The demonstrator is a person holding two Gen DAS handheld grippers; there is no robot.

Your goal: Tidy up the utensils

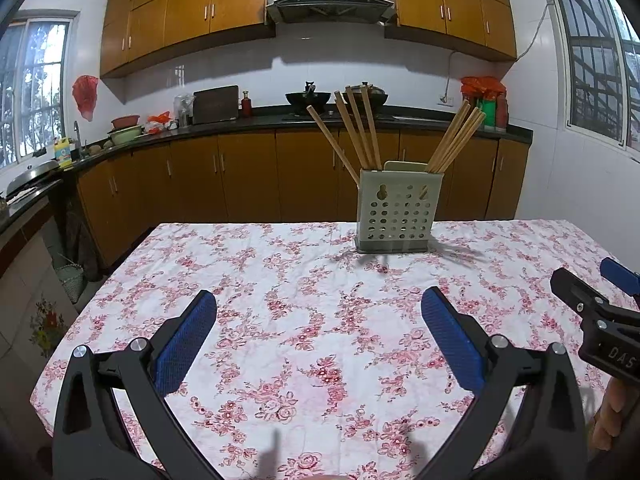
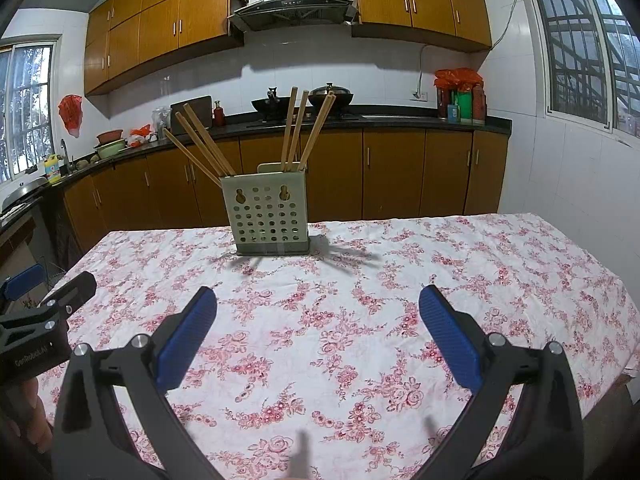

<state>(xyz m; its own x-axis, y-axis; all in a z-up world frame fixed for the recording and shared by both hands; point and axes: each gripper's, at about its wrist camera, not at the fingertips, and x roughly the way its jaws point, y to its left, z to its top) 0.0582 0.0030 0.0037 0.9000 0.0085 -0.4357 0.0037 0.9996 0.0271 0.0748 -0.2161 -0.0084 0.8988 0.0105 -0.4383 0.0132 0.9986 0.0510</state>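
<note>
A pale perforated utensil holder (image 1: 396,212) (image 2: 266,214) stands upright at the far side of the table with the floral cloth (image 1: 304,320) (image 2: 360,300). Several wooden chopsticks (image 1: 356,132) (image 2: 296,128) lean out of it in two bunches, left and right. My left gripper (image 1: 319,306) hovers open over the near middle of the cloth, nothing between its blue pads. My right gripper (image 2: 318,304) is likewise open and empty, well short of the holder. Each gripper shows at the edge of the other's view: the right gripper (image 1: 596,312) and the left gripper (image 2: 40,312).
Beyond the table's far edge runs a kitchen counter (image 1: 280,120) with woks, bottles and bowls, wooden cabinets below and above. A sink (image 1: 76,152) sits at the left. A hand (image 1: 612,416) holds the right gripper. Windows flank both sides.
</note>
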